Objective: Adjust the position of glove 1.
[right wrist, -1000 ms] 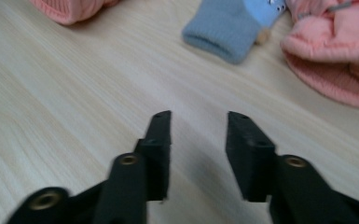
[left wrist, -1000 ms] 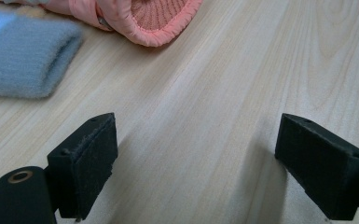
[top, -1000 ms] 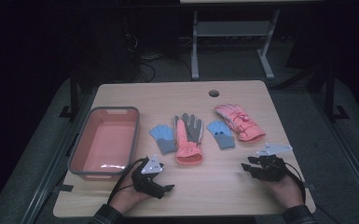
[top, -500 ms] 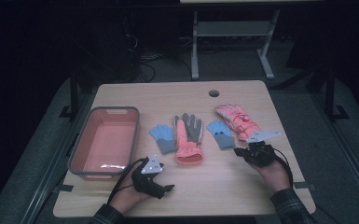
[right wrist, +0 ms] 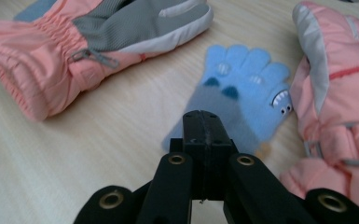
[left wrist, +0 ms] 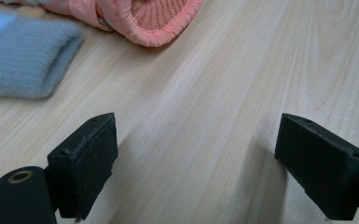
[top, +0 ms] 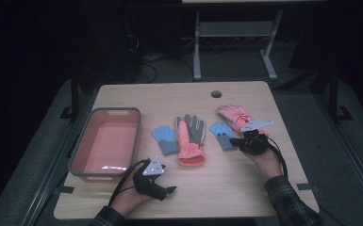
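Since a second ago the right gripper has travelled from the table's near right edge up to the small blue glove on the right, its jaws having just closed; they now stand pressed together with nothing between them, at the glove's cuff end. That glove lies flat between the grey-palmed pink ski glove and a second pink ski glove, which lies just beside it. Another blue knit glove lies left of the grey-palmed one. The left gripper rests on the table near the front edge, jaws spread wide over bare wood, beside the grey-rimmed pink tray.
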### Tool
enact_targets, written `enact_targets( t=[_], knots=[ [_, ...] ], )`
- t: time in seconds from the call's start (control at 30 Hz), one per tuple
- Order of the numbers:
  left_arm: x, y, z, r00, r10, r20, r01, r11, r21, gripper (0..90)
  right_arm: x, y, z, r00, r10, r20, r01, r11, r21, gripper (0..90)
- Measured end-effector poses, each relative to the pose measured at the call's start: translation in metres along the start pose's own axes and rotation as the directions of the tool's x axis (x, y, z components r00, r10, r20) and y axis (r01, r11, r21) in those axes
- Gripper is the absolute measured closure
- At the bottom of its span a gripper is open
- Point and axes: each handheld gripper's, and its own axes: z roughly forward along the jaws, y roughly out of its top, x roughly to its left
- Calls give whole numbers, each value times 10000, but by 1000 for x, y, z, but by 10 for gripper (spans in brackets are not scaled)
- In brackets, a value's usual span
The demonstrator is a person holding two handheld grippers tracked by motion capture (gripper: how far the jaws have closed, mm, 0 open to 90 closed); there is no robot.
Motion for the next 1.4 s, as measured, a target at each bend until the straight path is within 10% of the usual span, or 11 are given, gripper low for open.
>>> enact_targets(
  t=[0.67, 1.4],
  knots=[
    [0, 0, 0, 10000, 3, -2, -3, 10000, 1, 124, -21, 4, 34, 9999, -56, 144, 46, 9975, 702, 900],
    [-1, -1, 0, 10000, -35, 73, 36, 10000, -15, 124, 6, -4, 25, 9977, -338, -593, 409, 9915, 1234, 900]
  ],
)
